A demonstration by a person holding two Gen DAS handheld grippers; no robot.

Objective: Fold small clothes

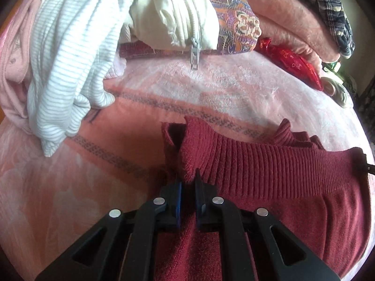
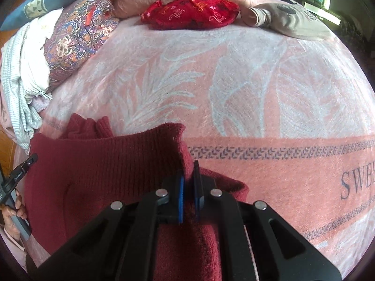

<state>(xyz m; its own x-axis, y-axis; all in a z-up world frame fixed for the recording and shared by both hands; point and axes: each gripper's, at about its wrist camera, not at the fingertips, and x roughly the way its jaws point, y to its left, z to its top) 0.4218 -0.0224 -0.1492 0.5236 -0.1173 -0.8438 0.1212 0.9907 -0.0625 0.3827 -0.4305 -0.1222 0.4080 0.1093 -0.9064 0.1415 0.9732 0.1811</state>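
A dark red knit sweater (image 1: 269,175) lies on a pink blanket (image 1: 211,89); it also shows in the right wrist view (image 2: 105,164). My left gripper (image 1: 187,180) is shut on the left corner of its ribbed hem. My right gripper (image 2: 188,173) is shut on the right corner of the same hem. The hem is stretched between the two grippers and lifted a little. The other gripper's tip shows at the edge of each view (image 1: 362,161) (image 2: 25,164).
A pile of clothes sits at the left: a white striped garment (image 1: 65,58), a cream zipped garment (image 1: 178,16), a paisley cloth (image 1: 236,21). A red pouch (image 2: 189,12) and a grey garment (image 2: 290,21) lie at the back. The blanket also shows in the right wrist view (image 2: 234,82).
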